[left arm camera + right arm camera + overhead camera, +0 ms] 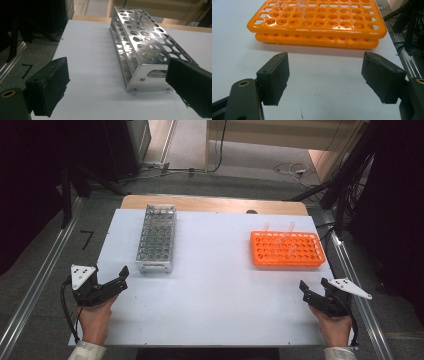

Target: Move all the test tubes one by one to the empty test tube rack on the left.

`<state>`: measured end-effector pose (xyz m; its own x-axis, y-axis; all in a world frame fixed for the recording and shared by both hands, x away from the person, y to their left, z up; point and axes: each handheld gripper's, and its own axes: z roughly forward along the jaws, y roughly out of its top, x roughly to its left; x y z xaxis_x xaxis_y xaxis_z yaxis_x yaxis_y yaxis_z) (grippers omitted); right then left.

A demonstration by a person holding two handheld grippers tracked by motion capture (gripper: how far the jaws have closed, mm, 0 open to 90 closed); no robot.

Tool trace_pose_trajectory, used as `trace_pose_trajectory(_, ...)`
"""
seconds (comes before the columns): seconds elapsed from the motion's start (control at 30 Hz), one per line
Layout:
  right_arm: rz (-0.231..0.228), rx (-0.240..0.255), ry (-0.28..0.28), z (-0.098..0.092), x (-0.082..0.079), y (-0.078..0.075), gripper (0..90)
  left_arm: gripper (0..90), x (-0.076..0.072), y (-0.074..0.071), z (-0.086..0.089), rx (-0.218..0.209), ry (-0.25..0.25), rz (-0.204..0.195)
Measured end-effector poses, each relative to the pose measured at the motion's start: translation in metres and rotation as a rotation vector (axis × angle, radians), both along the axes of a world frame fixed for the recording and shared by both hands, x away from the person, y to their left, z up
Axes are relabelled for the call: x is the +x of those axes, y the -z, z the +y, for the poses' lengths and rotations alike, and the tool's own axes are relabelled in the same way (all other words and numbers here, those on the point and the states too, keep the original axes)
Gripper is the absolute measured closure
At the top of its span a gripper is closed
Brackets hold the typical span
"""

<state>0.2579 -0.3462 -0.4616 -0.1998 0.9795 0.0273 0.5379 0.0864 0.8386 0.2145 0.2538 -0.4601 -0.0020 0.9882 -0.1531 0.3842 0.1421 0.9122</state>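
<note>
Work has barely begun: both hand-held grippers — left [121, 277] and right [303, 290] — hover with jaws wide apart and empty near the tabletop [215, 290] front edge. Clear glassy tubes [286, 234] stand in the glossy orange plastic rack [287, 250], just beyond the right gripper; the perforated, shiny steel rack [157, 238] — boxy, well to the left of the orange one — looks unfilled.

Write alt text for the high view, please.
A person's hands hold the open left gripper and open right gripper at the near edge of a white table, with a metal rack far left and an orange rack holding clear tubes far right.
</note>
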Motion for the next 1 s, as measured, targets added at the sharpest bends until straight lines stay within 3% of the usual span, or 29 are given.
trace_pose_trajectory(0.3, 0.016, -0.014, -0.014, 0.003, 0.006, 0.002, 21.3, 5.0, 0.009, 0.005, -0.001, -0.013, 0.014, 0.023)
trace_pose_trajectory(0.6, 0.006, -0.005, -0.013, 0.004, 0.006, 0.0, 21.6, 4.9, 0.004, 0.001, -0.001, -0.021, 0.003, 0.002)
trace_pose_trajectory(1.0, 0.001, -0.006, -0.029, 0.01, 0.009, -0.003, 22.9, 5.0, 0.0, 0.002, -0.002, -0.002, 0.001, 0.011)
